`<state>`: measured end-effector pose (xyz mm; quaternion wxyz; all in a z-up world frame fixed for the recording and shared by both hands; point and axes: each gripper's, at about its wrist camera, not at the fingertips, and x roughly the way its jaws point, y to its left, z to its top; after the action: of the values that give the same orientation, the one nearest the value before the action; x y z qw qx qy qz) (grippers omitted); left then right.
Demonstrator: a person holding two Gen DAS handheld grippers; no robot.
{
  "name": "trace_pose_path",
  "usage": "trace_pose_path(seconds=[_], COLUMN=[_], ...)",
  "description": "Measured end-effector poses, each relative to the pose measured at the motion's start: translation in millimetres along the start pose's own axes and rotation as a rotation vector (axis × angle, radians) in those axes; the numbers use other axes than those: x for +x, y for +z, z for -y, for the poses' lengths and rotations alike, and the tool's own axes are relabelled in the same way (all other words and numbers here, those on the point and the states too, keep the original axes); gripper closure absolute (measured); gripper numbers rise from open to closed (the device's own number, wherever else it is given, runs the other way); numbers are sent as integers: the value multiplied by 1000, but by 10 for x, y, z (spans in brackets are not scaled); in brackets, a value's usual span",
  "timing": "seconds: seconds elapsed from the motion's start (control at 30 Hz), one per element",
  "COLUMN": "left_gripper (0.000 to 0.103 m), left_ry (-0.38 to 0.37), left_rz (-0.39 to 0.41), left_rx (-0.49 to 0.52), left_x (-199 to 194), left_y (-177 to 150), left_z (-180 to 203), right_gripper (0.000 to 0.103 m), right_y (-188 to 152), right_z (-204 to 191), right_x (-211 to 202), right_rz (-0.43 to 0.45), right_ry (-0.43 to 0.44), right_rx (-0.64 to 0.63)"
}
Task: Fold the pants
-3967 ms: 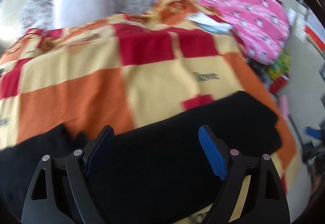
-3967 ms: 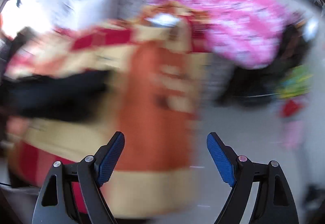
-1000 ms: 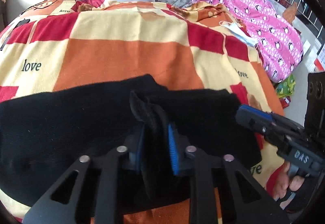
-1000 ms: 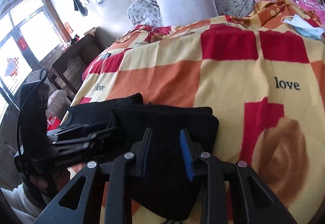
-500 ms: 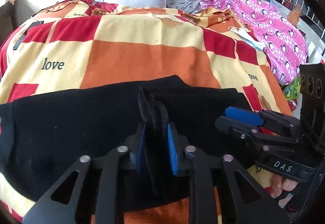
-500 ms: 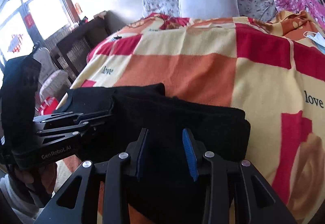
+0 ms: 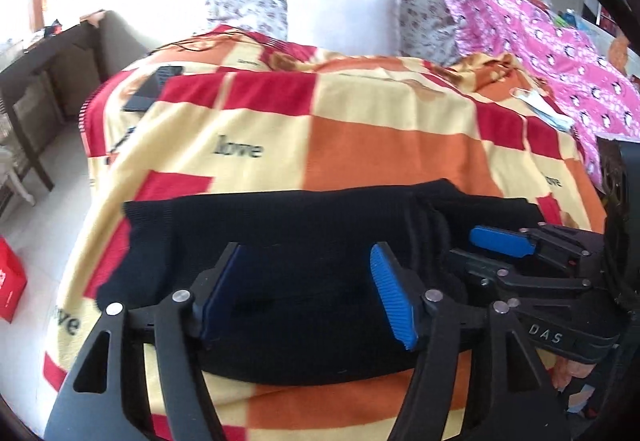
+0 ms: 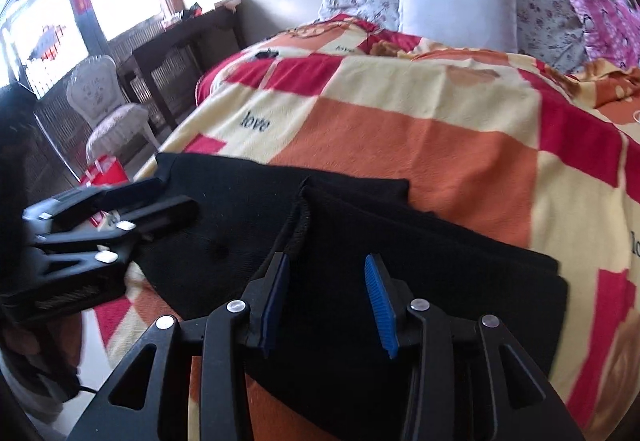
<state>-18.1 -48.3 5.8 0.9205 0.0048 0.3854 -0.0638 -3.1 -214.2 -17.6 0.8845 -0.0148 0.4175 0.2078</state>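
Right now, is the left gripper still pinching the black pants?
No. The left gripper has just been opening, and its blue pads stand wide apart above the black pants, clamping no cloth.

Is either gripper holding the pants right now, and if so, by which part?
Neither. The left gripper and right gripper have just been opening; the black pants lie released on the blanket.

Bed's checked blanket (image 7: 392,145) with black pants (image 7: 300,241), white pillow (image 7: 340,17), face mask (image 7: 540,105)
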Motion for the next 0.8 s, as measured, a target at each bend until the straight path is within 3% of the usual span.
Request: trace_pose_path(seconds=[0.2,0.4,0.57,0.8], left_gripper=[33,30,27,23], left_ry=[24,29,31,41], left_rz=[14,10,5,-12], left_rx=[-53,-89,-147,-221], left_x=[-44,-74,-137,-214], left_y=[-55,-115,-174,-291], left_z=[-215,-360,-563,-830], right_gripper=[59,52,43,35], right_y=[72,43,245,513], right_z=[-134,-197,-318,-647], right_x=[-99,71,-13,305], right_rz=[10,-40,-9,-32], right_ry=[5,-6,48,175], right_rx=[-34,-53,-70,-103])
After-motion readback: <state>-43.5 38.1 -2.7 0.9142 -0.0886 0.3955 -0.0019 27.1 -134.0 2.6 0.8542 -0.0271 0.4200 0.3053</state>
